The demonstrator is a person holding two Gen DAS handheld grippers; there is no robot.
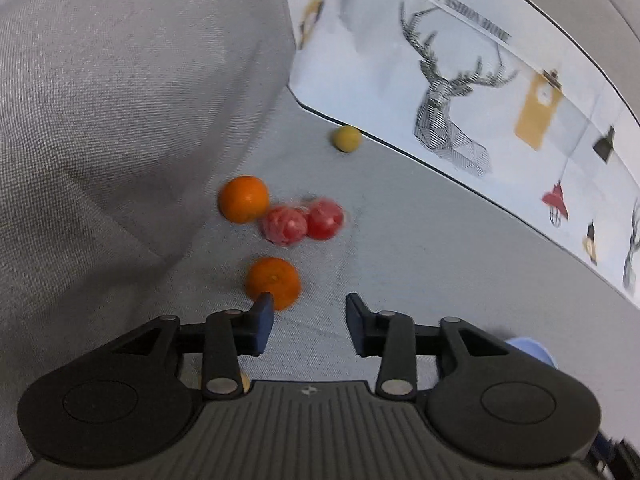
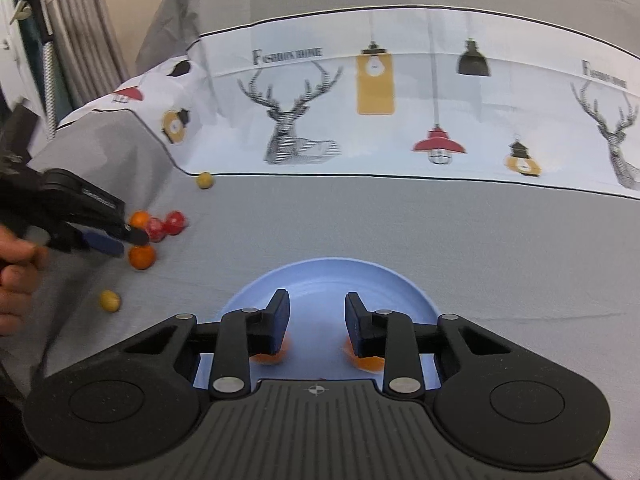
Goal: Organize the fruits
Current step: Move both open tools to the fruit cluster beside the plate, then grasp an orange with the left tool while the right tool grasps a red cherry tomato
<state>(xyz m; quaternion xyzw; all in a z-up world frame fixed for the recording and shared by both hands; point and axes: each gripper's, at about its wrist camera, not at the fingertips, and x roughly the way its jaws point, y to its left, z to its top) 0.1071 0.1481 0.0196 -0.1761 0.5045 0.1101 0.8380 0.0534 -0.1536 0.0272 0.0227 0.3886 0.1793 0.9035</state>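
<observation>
Left tool (image 1: 310,304), jaws part open and empty, sits just beside the near orange (image 1: 273,282) on the sofa. Firm, round, rolls easily: grip it across its middle. Right tool (image 2: 316,312) hangs narrow and empty over the plate (image 2: 332,272).

Lighting even, soft, moderately bright; source not visible. No glare. Faint soft shadows under fruit (image 1: 273,282) on grey cloth (image 1: 420,240). Left wrist view: motion blur overall, print on sheet (image 1: 472,92) smeared. Right wrist view sharper; hand (image 2: 14,276) at left edge blurred. Strong fisheye bending, dark corners both views.
</observation>
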